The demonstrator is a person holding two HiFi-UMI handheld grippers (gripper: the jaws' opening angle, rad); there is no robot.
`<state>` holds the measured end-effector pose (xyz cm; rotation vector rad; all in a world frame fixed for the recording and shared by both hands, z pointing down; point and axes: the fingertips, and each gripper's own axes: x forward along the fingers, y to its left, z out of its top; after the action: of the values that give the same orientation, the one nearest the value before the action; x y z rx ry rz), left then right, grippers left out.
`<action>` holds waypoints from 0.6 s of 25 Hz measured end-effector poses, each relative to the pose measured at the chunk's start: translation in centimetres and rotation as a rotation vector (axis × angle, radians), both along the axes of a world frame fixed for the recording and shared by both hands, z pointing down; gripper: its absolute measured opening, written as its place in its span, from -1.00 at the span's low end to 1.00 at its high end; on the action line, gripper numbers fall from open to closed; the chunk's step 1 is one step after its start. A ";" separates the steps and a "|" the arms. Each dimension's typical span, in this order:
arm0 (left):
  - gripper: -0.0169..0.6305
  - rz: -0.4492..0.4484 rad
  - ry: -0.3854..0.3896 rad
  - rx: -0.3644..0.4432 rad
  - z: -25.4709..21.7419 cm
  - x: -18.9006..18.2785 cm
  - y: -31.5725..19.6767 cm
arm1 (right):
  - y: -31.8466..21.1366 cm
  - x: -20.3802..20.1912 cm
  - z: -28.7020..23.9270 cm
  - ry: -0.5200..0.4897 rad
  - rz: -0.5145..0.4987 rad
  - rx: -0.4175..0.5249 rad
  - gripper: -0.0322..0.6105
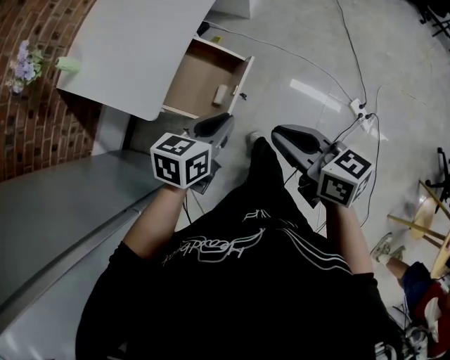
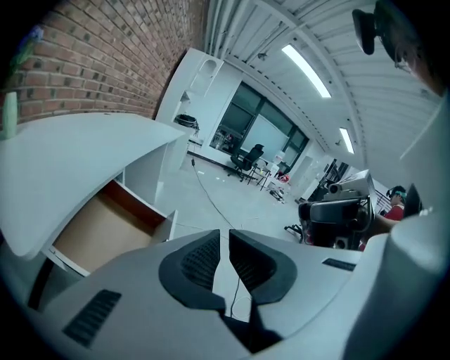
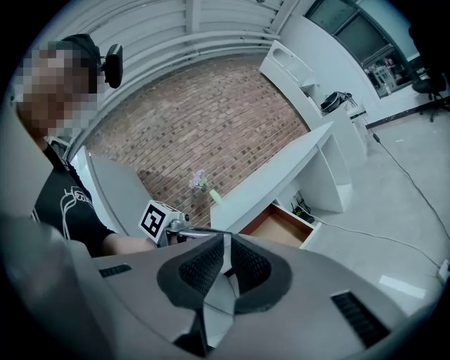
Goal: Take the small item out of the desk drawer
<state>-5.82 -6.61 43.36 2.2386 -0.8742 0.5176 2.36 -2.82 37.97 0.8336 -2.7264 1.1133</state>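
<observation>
We hold both grippers in the middle of the frame, above our black shirt point(image 1: 232, 281): the left gripper point(image 1: 219, 125) at centre left and the right gripper point(image 1: 288, 137) at centre right. At upper centre the drawer point(image 1: 246, 74) stands open under the white desk point(image 1: 133, 49). A small pale item point(image 1: 221, 94) lies on its brown bottom, near the front wall. Both grippers are apart from the drawer. Purple flowers point(image 1: 24, 67) sit at upper left, by the brick wall point(image 1: 35, 126).

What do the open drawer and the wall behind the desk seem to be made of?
The drawer looks like laminated wood board, though I cannot be sure: its bottom is matte brown and its sides have a smooth white coating. The wall is rough red-brown brick, and the mortar lines show.
</observation>
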 end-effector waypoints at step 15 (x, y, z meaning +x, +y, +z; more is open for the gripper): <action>-0.45 -0.127 -0.197 -0.197 15.5 -4.7 -12.1 | -12.4 1.6 5.8 0.006 -0.057 -0.153 -0.72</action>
<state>-10.49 -18.75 58.86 1.9638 -1.0116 0.7400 3.96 -15.26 43.76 0.7317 -2.6022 1.2845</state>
